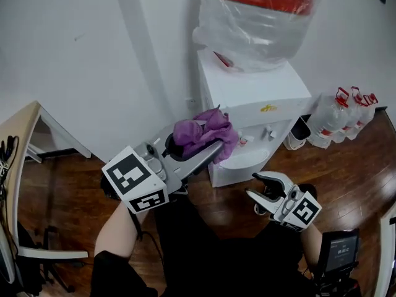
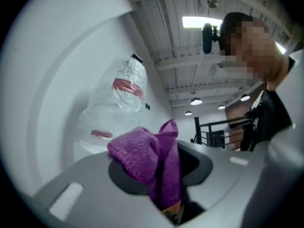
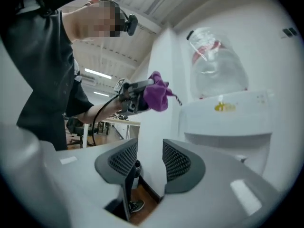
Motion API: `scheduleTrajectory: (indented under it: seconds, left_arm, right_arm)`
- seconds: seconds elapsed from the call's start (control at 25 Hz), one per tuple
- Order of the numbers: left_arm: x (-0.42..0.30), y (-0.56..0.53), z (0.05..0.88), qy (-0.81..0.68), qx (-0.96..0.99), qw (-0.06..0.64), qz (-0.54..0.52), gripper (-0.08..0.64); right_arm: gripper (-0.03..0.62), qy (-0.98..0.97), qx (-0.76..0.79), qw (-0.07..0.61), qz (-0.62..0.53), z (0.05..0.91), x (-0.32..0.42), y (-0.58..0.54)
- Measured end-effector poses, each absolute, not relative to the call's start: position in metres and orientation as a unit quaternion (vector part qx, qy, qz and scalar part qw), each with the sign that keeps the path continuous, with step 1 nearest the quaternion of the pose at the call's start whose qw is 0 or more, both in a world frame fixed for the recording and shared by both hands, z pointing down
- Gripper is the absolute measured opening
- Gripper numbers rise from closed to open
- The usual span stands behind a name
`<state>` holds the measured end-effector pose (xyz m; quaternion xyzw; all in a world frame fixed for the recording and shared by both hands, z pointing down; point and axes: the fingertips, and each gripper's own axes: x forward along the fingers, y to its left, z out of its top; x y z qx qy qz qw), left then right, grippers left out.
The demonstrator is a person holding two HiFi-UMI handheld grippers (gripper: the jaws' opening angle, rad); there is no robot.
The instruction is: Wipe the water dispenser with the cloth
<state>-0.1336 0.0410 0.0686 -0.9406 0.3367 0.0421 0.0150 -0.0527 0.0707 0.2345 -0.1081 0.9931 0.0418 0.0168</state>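
- Cloth (image 1: 201,135) is purple terry, bunched up. We judge it soft, light and floppy, not fragile. It should mould to a panel and drag a little on plastic.
- Left gripper (image 1: 199,146) is clamped on the cloth, with one fold pinched between the pads and the rest puffing out over the jaw tips. We reckon this is the right hold, since the loose wad ahead of the tips makes the wiping face.
- The cloth is held up at the near left top corner of the water dispenser (image 1: 253,98), just beside the white casing. We cannot tell if it touches.
- The dispenser looks stiff and smooth to us, and top-heavy with the bottle (image 1: 260,17) on it. We would press lightly. The taps (image 1: 269,132) look easy to knock.
- Right gripper (image 1: 261,188) is low at the near right, jaws apart, nothing between them.
- Hidden or unclear:
  - The bottle top is cut off by the frame, and the bottle is wrapped in plastic film.
  - The dispenser's far side and foot are out of sight.
  - The pinched part of the cloth is buried in the jaws.
  - We cannot say whether the cloth is wet or dry.
  - The taps are too small to read.
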Motion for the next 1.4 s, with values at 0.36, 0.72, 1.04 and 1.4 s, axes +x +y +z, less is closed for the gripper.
scheduleTrajectory:
  seconds: [0.36, 0.72, 1.04, 1.4]
  left_arm:
    - [-0.109, -0.069, 0.086, 0.308, -0.942, 0.092, -0.098, 0.144]
    - [-0.200, -0.185, 0.084, 0.348, -0.933, 0.068, -0.059, 0.150]
    - [-0.279, -0.296, 0.095, 0.503, -0.864, 0.004, -0.005, 0.153]
    - [-0.281, -0.219, 0.128, 0.489, -0.841, -0.134, 0.190, 0.155]
  right_arm:
    - [0.160, 0.992, -0.126, 0.003, -0.029, 0.285, -0.055, 0.021]
    - [0.155, 0.989, -0.109, -0.041, -0.087, 0.340, -0.072, 0.006]
    - [0.144, 0.985, -0.102, -0.078, -0.118, 0.380, -0.080, 0.012]
    - [0.123, 0.978, -0.130, -0.033, -0.158, 0.361, -0.069, -0.007]
